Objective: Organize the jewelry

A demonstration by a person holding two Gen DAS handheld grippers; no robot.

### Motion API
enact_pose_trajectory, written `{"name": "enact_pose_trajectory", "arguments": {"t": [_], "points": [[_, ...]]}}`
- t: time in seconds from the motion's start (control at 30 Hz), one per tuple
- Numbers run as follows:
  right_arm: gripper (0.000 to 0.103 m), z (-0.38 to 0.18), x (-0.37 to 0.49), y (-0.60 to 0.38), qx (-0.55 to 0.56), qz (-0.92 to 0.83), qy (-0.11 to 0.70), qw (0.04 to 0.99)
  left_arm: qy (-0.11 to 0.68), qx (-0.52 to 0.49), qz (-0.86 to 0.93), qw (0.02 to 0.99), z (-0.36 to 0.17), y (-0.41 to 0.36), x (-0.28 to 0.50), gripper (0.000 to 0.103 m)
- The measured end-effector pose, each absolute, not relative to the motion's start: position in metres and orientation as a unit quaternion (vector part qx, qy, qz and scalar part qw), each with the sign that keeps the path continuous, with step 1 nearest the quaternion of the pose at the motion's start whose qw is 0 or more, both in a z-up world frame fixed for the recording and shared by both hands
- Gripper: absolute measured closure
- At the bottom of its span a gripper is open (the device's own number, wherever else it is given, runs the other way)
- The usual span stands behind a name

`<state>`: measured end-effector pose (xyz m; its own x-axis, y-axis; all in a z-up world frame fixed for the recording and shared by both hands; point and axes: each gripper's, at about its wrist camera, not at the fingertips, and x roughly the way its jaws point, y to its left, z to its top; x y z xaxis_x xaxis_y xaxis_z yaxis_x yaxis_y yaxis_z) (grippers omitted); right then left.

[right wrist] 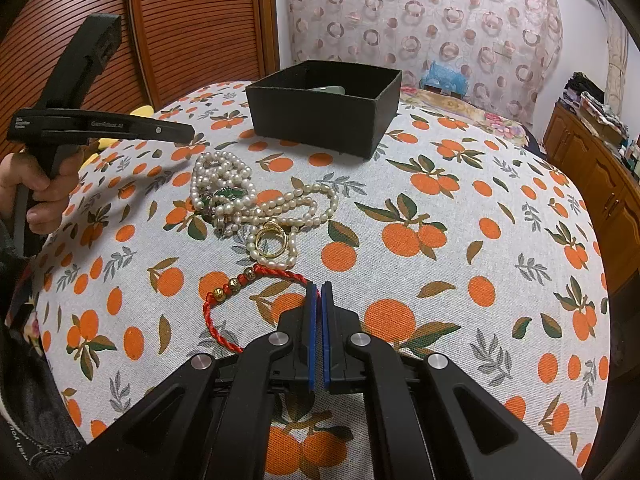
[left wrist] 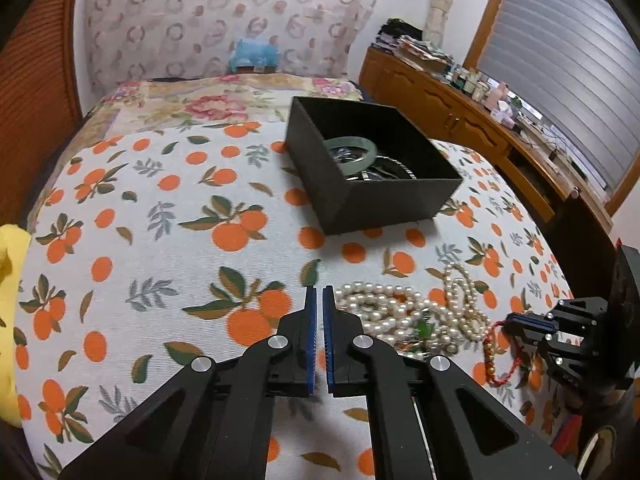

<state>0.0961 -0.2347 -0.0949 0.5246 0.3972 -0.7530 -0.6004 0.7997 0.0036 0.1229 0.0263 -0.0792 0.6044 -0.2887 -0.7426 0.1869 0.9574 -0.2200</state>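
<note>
A black open box (left wrist: 396, 196) (right wrist: 320, 116) sits on the orange-print cloth and holds a green jade bangle (left wrist: 351, 149) and dark pieces. A pile of pearl necklaces (left wrist: 420, 312) (right wrist: 240, 196) with green stones lies in front of it. A gold ring (right wrist: 272, 242) rests on the pearls. A red cord bracelet with gold beads (right wrist: 240, 284) (left wrist: 494, 354) lies nearest. My left gripper (left wrist: 319, 292) is shut and empty, just left of the pearls. My right gripper (right wrist: 319, 288) is shut on the red cord bracelet at its right side.
The cloth covers a bed (left wrist: 140, 208). A wooden dresser (left wrist: 460, 108) with clutter runs along the right. A slatted wooden door (right wrist: 192, 20) stands at the back left. A yellow object (left wrist: 10, 280) lies at the left edge.
</note>
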Motion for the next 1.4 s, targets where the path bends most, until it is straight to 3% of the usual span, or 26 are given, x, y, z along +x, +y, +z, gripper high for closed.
{"name": "enact_pose_trajectory", "arguments": {"t": [0.4,0.6,0.67,0.8,0.83,0.9,1.0,1.4], "points": [[0.1,-0.095,0.097,-0.235,-0.129,0.289,0.393,0.863,0.453,0.031,-0.139,0.88,-0.086,-0.016,0.132,0.1],[0.1,-0.095,0.096,-0.234,-0.128,0.289,0.393,0.863,0.465,0.048,-0.156,0.87,-0.088,-0.021,0.133,0.096],[0.1,-0.094,0.097,-0.235,-0.128,0.289,0.393,0.863,0.464,0.067,-0.154,0.87,-0.09,-0.026,0.136,0.087],[0.1,-0.094,0.097,-0.235,-0.128,0.289,0.393,0.863,0.469,0.082,-0.153,0.866,-0.091,-0.032,0.143,0.085],[0.1,-0.095,0.097,-0.235,-0.127,0.29,0.393,0.863,0.469,0.088,-0.154,0.865,-0.092,-0.033,0.144,0.085],[0.1,-0.095,0.097,-0.235,-0.127,0.29,0.393,0.863,0.469,0.092,-0.158,0.864,-0.093,-0.034,0.145,0.098],[0.1,-0.094,0.096,-0.235,-0.128,0.289,0.393,0.863,0.462,0.09,-0.155,0.868,-0.091,-0.032,0.143,0.103],[0.1,-0.095,0.097,-0.234,-0.129,0.289,0.393,0.863,0.407,0.049,-0.158,0.898,-0.046,-0.017,0.13,0.103]]}}
